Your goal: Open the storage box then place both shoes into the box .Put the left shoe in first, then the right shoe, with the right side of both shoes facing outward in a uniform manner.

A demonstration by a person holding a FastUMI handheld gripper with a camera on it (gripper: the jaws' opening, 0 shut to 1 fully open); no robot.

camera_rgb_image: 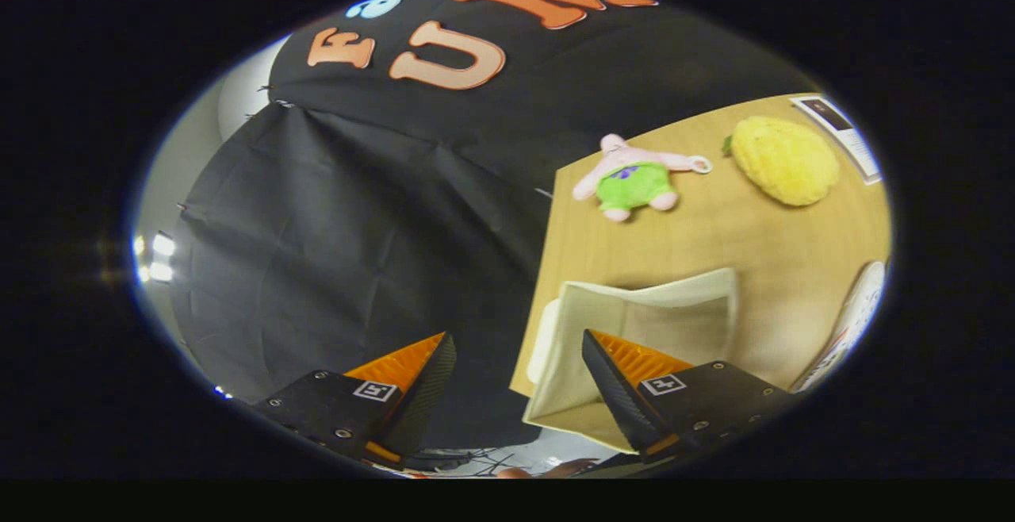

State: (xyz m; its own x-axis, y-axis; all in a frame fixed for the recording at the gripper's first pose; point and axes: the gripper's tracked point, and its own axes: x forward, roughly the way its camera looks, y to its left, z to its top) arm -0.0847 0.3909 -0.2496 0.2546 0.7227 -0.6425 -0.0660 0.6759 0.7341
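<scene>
My gripper [519, 347] is open, its two fingers spread wide with nothing between them. It hangs tilted at the near corner of a wooden table [761, 220]. A cream storage box [634, 332] stands on that corner, its top open and its pale inside walls showing. The right finger [614, 371] overlaps the box's near side; the left finger [420, 371] is off the table, in front of the black cloth wall. A white shoe [852, 324] with a patterned side lies beyond the box, partly cut off.
A pink and green plush toy [634, 177] and a yellow plush [783, 159] lie farther along the table. A card or booklet [844, 135] sits at the far corner. The black cloth wall [357, 228] hangs off the table's edge.
</scene>
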